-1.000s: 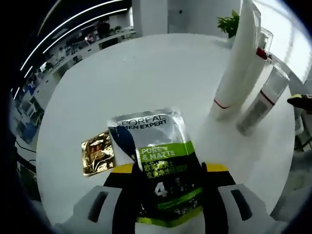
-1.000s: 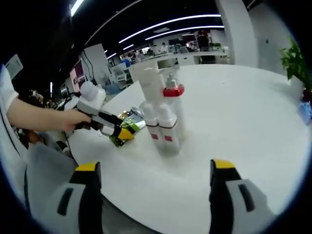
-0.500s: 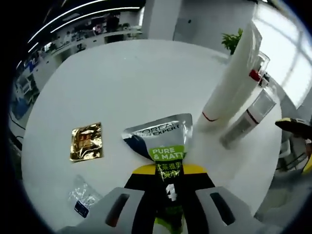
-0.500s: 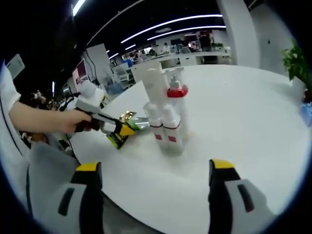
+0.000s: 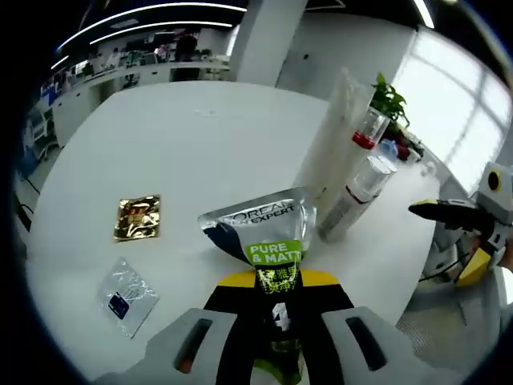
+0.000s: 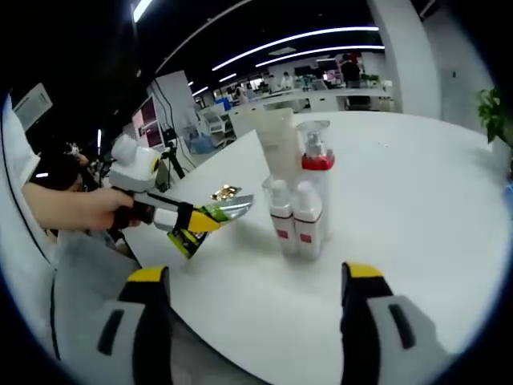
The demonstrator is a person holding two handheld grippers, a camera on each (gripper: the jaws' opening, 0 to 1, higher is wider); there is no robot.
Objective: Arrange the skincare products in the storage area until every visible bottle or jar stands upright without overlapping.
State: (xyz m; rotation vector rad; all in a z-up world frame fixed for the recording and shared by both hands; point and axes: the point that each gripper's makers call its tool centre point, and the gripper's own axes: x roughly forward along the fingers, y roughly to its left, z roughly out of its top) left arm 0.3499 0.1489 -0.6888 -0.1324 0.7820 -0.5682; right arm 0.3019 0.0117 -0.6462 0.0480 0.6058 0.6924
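The white round table (image 5: pixel 200 136) takes up the middle of both views. On it the bottle group stands upright and close together: the tall white tube (image 5: pixel 333 140), the pump bottle with the red collar (image 6: pixel 315 188) and two small spray bottles with red bands (image 6: pixel 292 220), at centre in the right gripper view and right of centre in the left gripper view.

What has changed over the last second is the green and silver sachet (image 5: pixel 260 233). It was lying flat with my left gripper (image 5: pixel 271 290) open astride it; now the jaws are clamped on its lower end and it is lifted, its silver top standing clear of the table. In the right gripper view I see it at left centre, held out level above the table edge near the bottles.

The lift has also brought a clear sachet with a blue label (image 5: pixel 127 290) into view at lower left, near the gold foil sachet (image 5: pixel 138 218); both lie flat, well apart from the bottles.

My right gripper (image 6: pixel 258 281) hangs with its fingers spread wide and nothing between them, pointing at the bottles.

I judge the bottles already meet the goal; the flat sachets are the loose ends, and this one is being carried somewhere.
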